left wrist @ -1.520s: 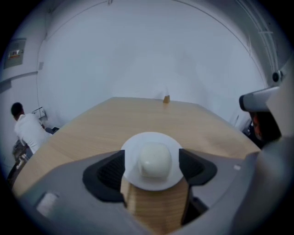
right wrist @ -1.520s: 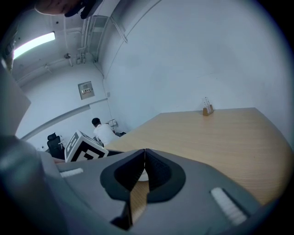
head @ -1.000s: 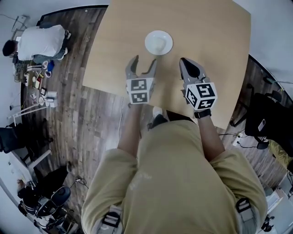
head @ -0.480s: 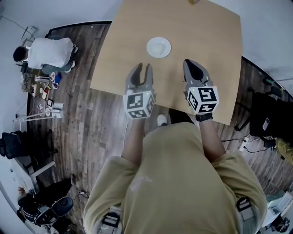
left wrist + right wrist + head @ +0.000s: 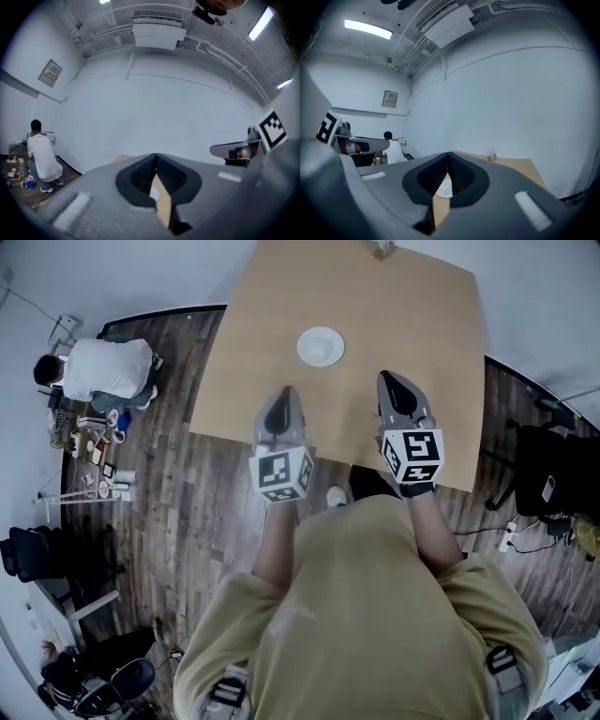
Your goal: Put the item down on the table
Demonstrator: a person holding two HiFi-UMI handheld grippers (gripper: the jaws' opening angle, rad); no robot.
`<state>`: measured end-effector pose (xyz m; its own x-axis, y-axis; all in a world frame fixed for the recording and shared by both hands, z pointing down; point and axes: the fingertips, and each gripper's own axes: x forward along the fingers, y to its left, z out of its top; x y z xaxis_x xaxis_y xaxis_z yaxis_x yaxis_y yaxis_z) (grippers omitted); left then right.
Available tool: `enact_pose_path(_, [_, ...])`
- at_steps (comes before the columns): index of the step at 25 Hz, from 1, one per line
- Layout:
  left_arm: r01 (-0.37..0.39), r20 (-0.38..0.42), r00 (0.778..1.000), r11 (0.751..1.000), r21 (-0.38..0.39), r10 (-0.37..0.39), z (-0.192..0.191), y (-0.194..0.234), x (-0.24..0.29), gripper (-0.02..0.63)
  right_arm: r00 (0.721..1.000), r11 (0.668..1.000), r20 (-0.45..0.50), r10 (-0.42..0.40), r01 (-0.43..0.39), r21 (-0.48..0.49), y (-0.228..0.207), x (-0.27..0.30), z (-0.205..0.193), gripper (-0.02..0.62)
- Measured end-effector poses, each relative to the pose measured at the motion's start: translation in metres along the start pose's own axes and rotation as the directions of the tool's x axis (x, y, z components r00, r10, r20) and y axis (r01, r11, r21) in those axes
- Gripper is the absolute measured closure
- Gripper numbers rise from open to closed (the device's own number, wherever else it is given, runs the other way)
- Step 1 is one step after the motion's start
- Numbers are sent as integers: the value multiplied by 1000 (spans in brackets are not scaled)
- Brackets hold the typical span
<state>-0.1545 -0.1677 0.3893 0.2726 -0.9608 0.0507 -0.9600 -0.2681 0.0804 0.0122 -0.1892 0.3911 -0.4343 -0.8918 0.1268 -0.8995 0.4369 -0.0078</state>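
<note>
A white bowl (image 5: pixel 321 346) stands by itself on the wooden table (image 5: pixel 412 324), ahead of both grippers and apart from them. My left gripper (image 5: pixel 284 393) hovers over the table's near edge, jaws shut with nothing between them. My right gripper (image 5: pixel 392 379) is level with it to the right, also shut and empty. In the left gripper view the shut jaws (image 5: pixel 156 157) leave only a slit that shows a sliver of the bowl (image 5: pixel 152 192). In the right gripper view the bowl (image 5: pixel 444 187) shows below the closed tips (image 5: pixel 449 154).
A small bottle (image 5: pixel 382 247) stands at the table's far edge, also the bottle (image 5: pixel 492 153) in the right gripper view. A person in a white shirt (image 5: pixel 103 369) crouches on the wood floor at the left among clutter. A black chair (image 5: pixel 544 474) stands to the right.
The left gripper has gone from open to shut. Both grippers have drawn back toward me, away from the bowl, which stays on the table.
</note>
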Motion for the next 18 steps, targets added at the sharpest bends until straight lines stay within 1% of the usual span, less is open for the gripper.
enact_pose_path(4, [33, 6, 999, 999, -7, -32, 2, -6, -3, 603, 1000, 1000, 7, -4, 4, -9, 2, -6, 3, 591])
enact_pose_path(8, [68, 34, 997, 998, 14, -68, 9, -13, -3, 603, 1000, 1000, 13, -5, 6, -23, 3, -7, 7, 591])
enact_pose_path(12, [75, 40, 996, 997, 22, -76, 9, -15, -1, 604, 1000, 1000, 8, -20, 20, -25, 0, -8, 5, 591])
enact_pose_path(18, [80, 18, 997, 997, 6, -80, 3, -8, 12, 603, 1000, 999, -6, -21, 21, -26, -1, 5, 4, 591])
